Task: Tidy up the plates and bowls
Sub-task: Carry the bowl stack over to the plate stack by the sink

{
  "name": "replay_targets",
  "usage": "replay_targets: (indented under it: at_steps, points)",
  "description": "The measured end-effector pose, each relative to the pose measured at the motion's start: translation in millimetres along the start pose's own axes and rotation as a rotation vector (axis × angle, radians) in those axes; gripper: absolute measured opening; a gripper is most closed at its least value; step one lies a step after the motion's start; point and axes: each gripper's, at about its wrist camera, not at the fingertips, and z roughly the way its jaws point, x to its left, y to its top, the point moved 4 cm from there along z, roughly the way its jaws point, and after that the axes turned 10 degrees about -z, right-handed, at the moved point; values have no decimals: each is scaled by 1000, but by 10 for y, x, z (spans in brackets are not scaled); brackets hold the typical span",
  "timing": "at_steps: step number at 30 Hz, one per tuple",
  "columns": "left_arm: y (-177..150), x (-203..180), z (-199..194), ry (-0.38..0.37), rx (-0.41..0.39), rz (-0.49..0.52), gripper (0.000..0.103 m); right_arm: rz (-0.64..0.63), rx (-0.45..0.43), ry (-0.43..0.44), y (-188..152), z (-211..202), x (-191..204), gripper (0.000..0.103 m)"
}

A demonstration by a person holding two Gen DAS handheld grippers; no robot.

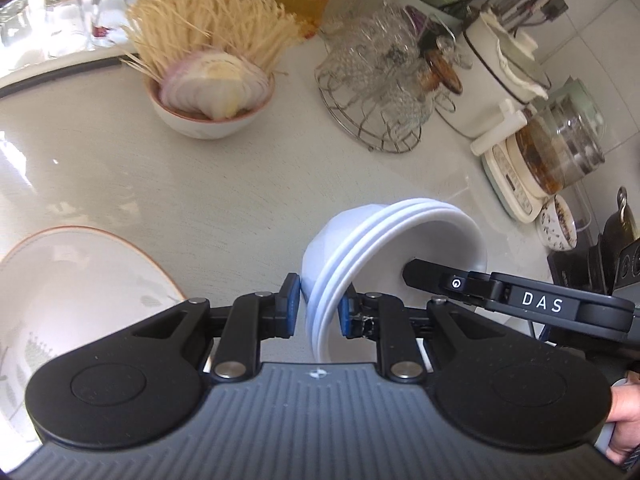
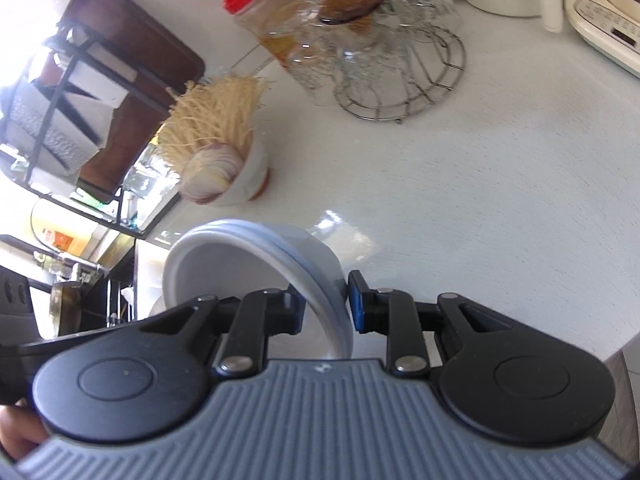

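Between my two grippers hangs a stack of white bowls (image 1: 384, 248), tipped on its side above the pale countertop (image 1: 160, 184). My left gripper (image 1: 318, 308) pinches the stack's rims near their lower edge, blue pads (image 1: 293, 300) pressed on either side, with three nested rims showing. My right gripper (image 2: 326, 304) pinches the opposite part of the rims; in its own view the bowls' mouth faces left and the rounded base bulges toward the right pad. From the left wrist view I see my right gripper's black finger reaching into the mouth of the innermost bowl.

Down at the left lies a wide plate (image 1: 80, 272) with an orange rim and faint leaf patterns, flat on the counter, well apart from the stack. Farther back stands a small bowl (image 1: 208, 120) holding sliced onion (image 1: 216, 84) and a bundle of pale thin noodles (image 1: 208, 20). Beside it, to the right, is a wire rack (image 1: 372, 120) stacked with glass cups. Along the right edge sit a white pot (image 1: 496, 92) and a glass kettle (image 1: 560, 148) on its base.
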Motion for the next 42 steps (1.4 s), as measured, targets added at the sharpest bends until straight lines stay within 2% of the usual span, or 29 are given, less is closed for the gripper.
replay_targets:
  at_steps: [12, 25, 35, 42]
  points:
    - [146, 222, -518, -1, -108, -49, 22, -96, -31, 58, 189, -36, 487, 26]
    - [64, 537, -818, 14, -185, -104, 23, -143, -18, 98, 137, 66, 828, 26]
    - [15, 900, -1023, 33, -234, -167, 23, -218, 47, 109, 57, 297, 1182, 26]
    - [-86, 1219, -1059, 54, -229, -231, 23, -285, 126, 107, -86, 497, 1412, 26]
